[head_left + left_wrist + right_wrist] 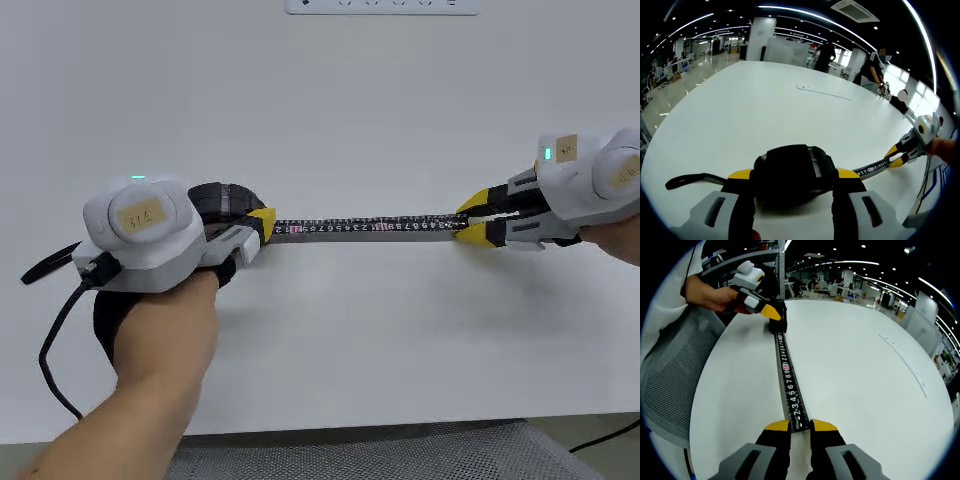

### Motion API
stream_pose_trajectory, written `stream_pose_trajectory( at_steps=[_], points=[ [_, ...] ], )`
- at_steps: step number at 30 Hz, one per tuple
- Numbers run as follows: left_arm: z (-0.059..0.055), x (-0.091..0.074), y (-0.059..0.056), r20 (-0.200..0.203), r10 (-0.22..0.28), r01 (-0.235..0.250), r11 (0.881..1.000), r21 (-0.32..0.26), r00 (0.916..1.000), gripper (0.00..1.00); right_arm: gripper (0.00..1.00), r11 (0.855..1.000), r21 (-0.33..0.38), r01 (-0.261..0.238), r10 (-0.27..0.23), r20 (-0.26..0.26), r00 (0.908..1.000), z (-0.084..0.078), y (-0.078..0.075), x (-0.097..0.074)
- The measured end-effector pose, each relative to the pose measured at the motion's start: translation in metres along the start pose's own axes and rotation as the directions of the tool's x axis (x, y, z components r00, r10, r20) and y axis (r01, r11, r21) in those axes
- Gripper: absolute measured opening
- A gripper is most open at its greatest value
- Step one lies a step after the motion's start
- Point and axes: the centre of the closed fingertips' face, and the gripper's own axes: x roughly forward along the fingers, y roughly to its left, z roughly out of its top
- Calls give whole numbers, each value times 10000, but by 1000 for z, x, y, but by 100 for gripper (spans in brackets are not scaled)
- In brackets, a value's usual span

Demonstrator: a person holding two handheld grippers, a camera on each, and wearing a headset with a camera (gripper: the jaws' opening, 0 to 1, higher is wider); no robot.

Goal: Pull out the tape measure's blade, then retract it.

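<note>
Right gripper (478,222), clamped on the blade (370,227) tip, should travel straight along the blade's line while left gripper (258,230), closed around the black case (222,200), holds level, avoiding kinks.

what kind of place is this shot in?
Looks like a large open-plan office or lab floor: a big white table, long ceiling light strips, a mesh office chair, people standing in the background.

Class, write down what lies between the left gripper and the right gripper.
The tape measure's blade, pulled out, spans the gap from the case in the left gripper to the right gripper pinching its end; the head view shows this.
</note>
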Motion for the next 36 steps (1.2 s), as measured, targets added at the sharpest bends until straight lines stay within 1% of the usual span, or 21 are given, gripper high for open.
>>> stream_pose_trajectory(
  at_steps=[7,11,20,23,29,36],
  points=[
    [0,0,0,29,-7,7,10000,-40,10000,58,11,9999,30,-126,125,190,9997,9,3,10],
    [0,0,0,37,-29,30,9999,-143,10000,58,11,9998,5,-181,181,285,9994,15,1,14],
    [0,-1,0,2,-108,108,9997,-228,9999,57,11,9994,32,-348,347,465,9983,22,4,20],
    [0,-1,0,53,-117,118,9996,-249,9999,57,11,9991,82,-426,420,639,9971,29,4,23],
    [0,-1,0,44,-136,137,9994,-307,9999,57,11,9989,-58,-473,476,582,9972,36,7,31],
    [0,-1,0,21,-161,161,9994,-300,9999,57,11,9981,-115,-598,605,792,9950,47,9,41]
  ],
)
